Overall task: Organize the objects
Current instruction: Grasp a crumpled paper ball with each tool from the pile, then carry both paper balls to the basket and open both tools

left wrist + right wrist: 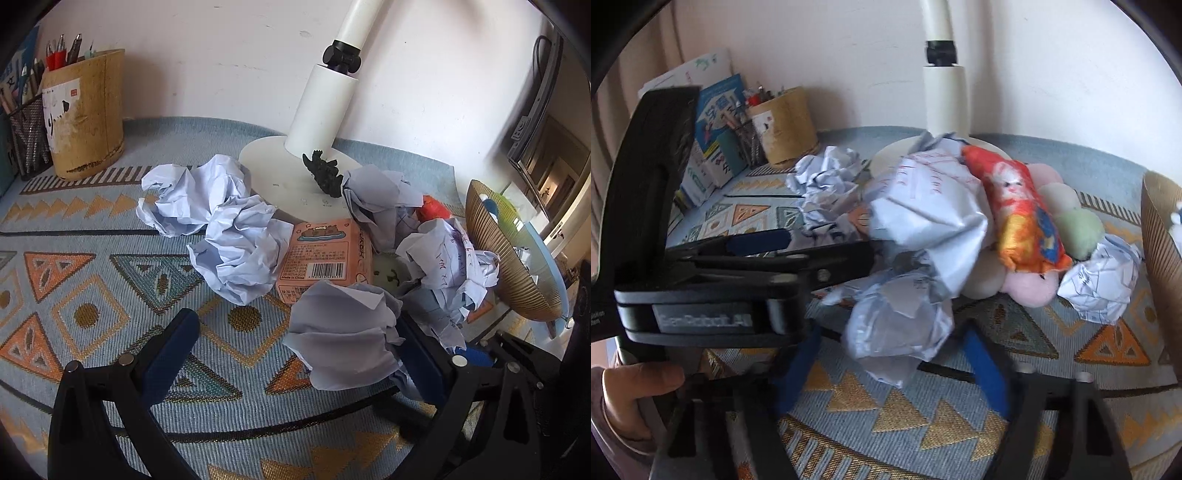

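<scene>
Biggest thing first: the whole desk was under a blue woven cloth with orange and gold triangles [92, 295], w/ a white desk lamp [325, 107] at the back and a tan bamboo pen pot [88, 114] far left. A gold ribbed paper basket [509, 266] sat tipped at the right edge, prob where the trash goes imo.

Then the mess: crumpled paper all round the lamp base. The left gripper [295, 321] had its tongs spread wide around a pale crumpled paper ball [343, 336]. One pad touched the ball, the other stood well apart, so no grip there. The right gripper [892, 332] straddled a crumpled white paper wad [901, 325] low on the cloth. That pic was blurry, so we couldn't tell if the pads were pinching it or just close. Also couldn't tell if both views showed the same ball.

To do this bit well, we reckoned: centre the paper btw the pads, squeeze till it gives, lift straight up so nothing drags along.

Smaller stuff nearby: a pink cardboard box with a barcode [325, 254], an orange-red foil snack packet [1019, 214], and a little black dinosaur toy [325, 173] on the lamp base.
</scene>
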`<state>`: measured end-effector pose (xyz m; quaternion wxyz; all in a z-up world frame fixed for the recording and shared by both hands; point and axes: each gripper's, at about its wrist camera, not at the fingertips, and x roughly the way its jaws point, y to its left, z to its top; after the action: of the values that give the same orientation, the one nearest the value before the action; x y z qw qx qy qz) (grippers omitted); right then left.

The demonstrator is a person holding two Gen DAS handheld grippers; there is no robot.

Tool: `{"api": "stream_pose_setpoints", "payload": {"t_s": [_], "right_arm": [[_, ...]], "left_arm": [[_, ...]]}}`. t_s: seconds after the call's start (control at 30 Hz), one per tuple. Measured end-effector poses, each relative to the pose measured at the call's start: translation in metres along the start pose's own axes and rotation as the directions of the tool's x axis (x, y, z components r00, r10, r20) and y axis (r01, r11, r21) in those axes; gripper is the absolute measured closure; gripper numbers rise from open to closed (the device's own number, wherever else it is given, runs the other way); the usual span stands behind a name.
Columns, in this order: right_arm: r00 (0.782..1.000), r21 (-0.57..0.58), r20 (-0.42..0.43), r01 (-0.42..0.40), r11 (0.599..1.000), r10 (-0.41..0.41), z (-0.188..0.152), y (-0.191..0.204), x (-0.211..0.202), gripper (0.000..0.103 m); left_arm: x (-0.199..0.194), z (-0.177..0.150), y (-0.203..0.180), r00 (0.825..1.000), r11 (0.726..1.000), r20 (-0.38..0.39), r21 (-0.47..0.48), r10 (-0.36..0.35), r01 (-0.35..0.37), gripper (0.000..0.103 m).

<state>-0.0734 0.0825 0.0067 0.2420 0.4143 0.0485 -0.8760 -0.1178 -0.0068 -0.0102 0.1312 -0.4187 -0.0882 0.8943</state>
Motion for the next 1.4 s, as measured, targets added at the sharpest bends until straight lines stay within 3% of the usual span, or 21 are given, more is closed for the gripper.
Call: {"api": "stream_pose_setpoints", "payload": {"t_s": [0.03,0.07,0.17,0.3,0.47,0.63,0.87,1.2,1.4], "right_arm": [[1.0,-0.003,0.015,0.017,1.0,-0.017,0.0,0.001,-0.003,0.058],[0.998,-0.004,0.053,0.041,0.999,-0.041,-0.001,0.002,-0.01,0.059],[0.983,-0.037,0.186,0.016,0.999,-0.009,-0.007,0.01,-0.036,0.062],[0.941,-0.12,0.338,0.034,0.992,0.009,-0.019,0.027,-0.066,0.062],[0.925,-0.142,0.379,0.041,0.989,0.016,-0.024,0.036,-0.076,0.062],[0.912,-0.09,0.407,-0.016,0.996,0.051,-0.027,0.017,-0.082,0.063],[0.915,-0.088,0.4,-0.022,0.996,0.056,-0.026,0.02,-0.08,0.063],[0.919,-0.035,0.391,-0.042,0.998,0.053,-0.023,0.01,-0.077,0.063],[0.917,-0.025,0.392,-0.064,0.998,0.069,-0.023,0.006,-0.078,0.063]], "left_arm": [[-0.001,0.001,0.001,1.0,1.0,0.012,-0.01,0.001,-0.001,0.036],[-0.002,0.0,0.003,1.0,0.999,0.017,-0.026,-0.025,0.025,0.058],[-0.008,0.0,0.01,0.999,0.998,0.049,-0.069,-0.008,0.012,0.058],[-0.026,-0.004,0.013,0.989,0.996,0.146,-0.088,-0.012,0.025,0.058],[-0.05,-0.01,0.002,0.958,0.999,0.285,-0.047,0.022,-0.009,0.058],[-0.066,-0.013,-0.002,0.923,0.998,0.381,-0.04,0.058,-0.046,0.057],[-0.068,-0.015,0.0,0.921,0.995,0.377,-0.049,0.1,-0.087,0.057],[-0.058,-0.016,0.019,0.937,0.985,0.324,-0.15,0.133,-0.088,0.057],[-0.061,-0.019,0.023,0.928,0.977,0.333,-0.186,0.167,-0.109,0.057]]}}
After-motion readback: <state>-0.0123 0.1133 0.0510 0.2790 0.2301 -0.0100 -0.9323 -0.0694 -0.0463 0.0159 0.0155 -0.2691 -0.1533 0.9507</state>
